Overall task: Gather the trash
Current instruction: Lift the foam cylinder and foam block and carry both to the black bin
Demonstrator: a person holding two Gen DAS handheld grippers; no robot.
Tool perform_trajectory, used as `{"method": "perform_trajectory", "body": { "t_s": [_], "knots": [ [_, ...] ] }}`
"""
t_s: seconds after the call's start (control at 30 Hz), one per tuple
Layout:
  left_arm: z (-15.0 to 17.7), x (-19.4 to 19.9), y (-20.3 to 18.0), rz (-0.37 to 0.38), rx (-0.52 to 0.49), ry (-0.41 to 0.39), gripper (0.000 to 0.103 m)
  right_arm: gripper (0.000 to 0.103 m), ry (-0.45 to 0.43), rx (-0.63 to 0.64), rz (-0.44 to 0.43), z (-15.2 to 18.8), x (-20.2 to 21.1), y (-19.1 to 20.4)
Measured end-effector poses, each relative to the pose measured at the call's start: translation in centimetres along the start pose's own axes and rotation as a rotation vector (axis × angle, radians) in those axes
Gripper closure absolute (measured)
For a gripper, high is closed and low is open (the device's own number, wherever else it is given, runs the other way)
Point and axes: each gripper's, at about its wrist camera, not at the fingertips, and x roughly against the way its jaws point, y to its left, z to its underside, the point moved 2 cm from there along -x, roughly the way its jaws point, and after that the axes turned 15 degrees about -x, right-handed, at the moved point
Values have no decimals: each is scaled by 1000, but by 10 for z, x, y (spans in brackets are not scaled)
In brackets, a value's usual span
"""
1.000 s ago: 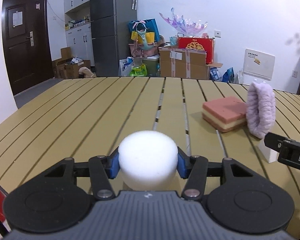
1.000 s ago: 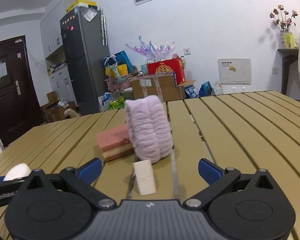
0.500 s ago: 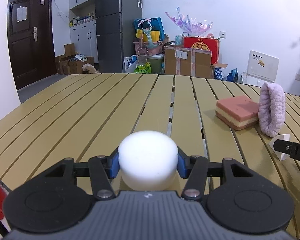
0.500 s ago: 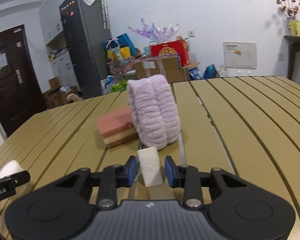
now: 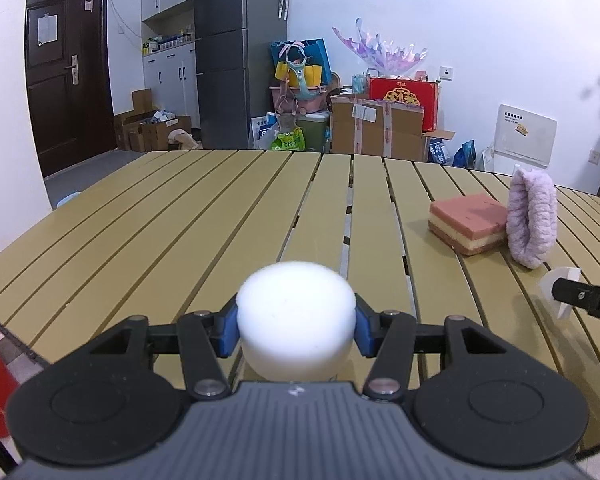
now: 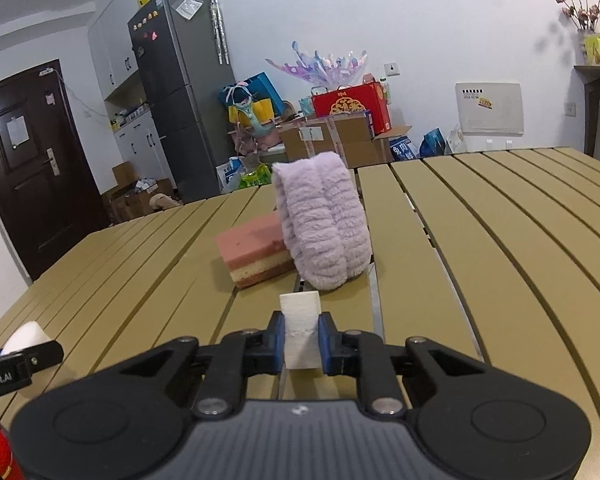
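Room-wise, the slatted table [image 5: 180,216] is looking wide open from 9 to 12 o'clock in the left wrist view, with its far edge running across at 12 and the near-left edge dropping off at about 8. Over in the right wrist view, the whole 1 to 4 o'clock side is sitting bare too.

Left gripper [image 5: 296,330] is pinching a round white foam puck [image 5: 296,316], blue pads pressing on both sides, flat face pointing up, so no real long axis to speak of. It's hanging just over the near part of the table.

Right gripper [image 6: 302,338] is squeezing a small white foam block [image 6: 300,328], standing upright with its long axis going vertical, top poking up above the pads. From the left view that block [image 5: 560,292] is showing at 3 o'clock.

Just past it at 12, a fuzzy lilac headband [image 6: 324,220] is standing on edge, touching a layered pink sponge [image 6: 256,250] lying flat at 11.
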Motion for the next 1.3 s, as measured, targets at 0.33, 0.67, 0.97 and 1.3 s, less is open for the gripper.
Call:
{"method": "perform_trajectory", "body": {
  "t_s": [0.33,0.67,0.97,1.3],
  "knots": [
    [14,48,7,5,-9,-7,49,87,-48,17,-29,13,61,6],
    [32,108,8,13,-17,-28,49,87,-54,77,-48,45,131,15],
    [57,156,6,37,-29,-25,48,87,-55,115,-51,70,196,16],
    [99,194,5,62,-38,9,49,87,-18,166,-49,108,245,12]
  ]
}}
